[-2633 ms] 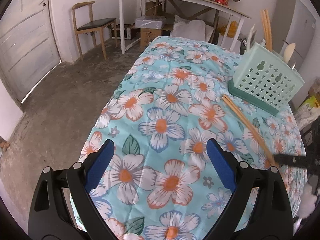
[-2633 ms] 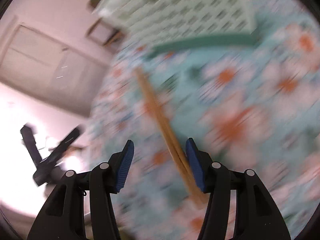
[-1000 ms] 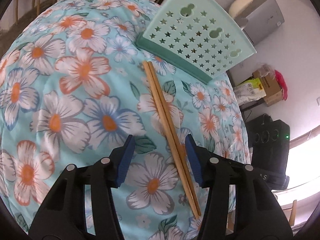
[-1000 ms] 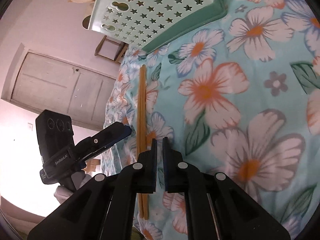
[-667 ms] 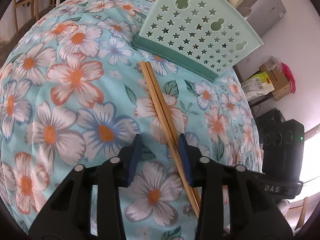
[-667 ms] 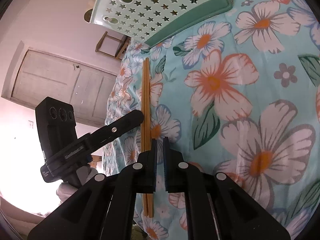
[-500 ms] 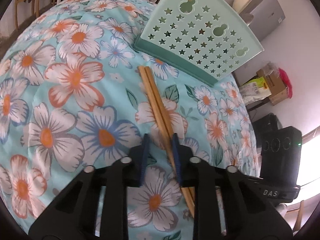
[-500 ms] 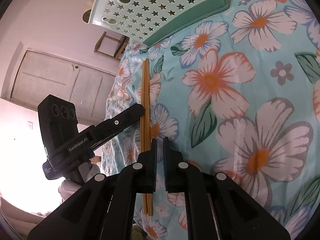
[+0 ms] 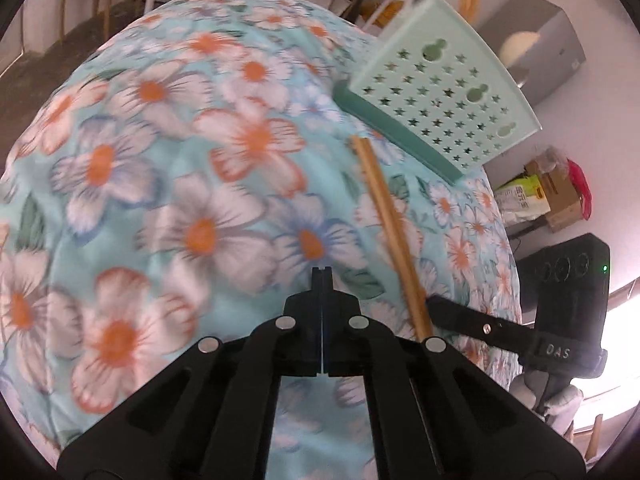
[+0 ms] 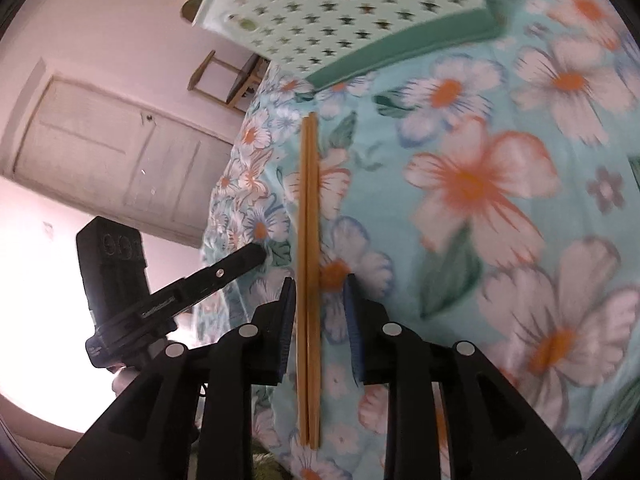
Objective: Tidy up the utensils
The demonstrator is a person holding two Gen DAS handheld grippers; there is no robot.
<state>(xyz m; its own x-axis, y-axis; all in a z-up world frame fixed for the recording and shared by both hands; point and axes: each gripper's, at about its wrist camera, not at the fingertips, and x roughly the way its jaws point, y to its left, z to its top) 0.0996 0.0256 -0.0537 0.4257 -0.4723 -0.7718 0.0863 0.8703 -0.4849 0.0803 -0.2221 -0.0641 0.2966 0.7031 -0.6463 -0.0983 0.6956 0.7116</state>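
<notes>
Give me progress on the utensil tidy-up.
Done: some utensils already stand in the green holder. In hand: nothing gripped; right tongs have just been opening and straddle the chopsticks on the floral cloth; left tongs shut empty beside them. Left: grip, lift, drop into the holder.

We carry 2 matching tools. Our left gripper [image 9: 322, 276] is matte black plastic, with 2 angular arms cut by long slots and 4 round silver screw heads across them; a thin blue strip of pad shows where the tips meet. Our right gripper [image 10: 318, 300] is the same black build, with 4 silver screws and ribbed blue pads [image 10: 352, 312]. From the left wrist view its black camera block bears white "DAS" lettering and a small green light.
</notes>
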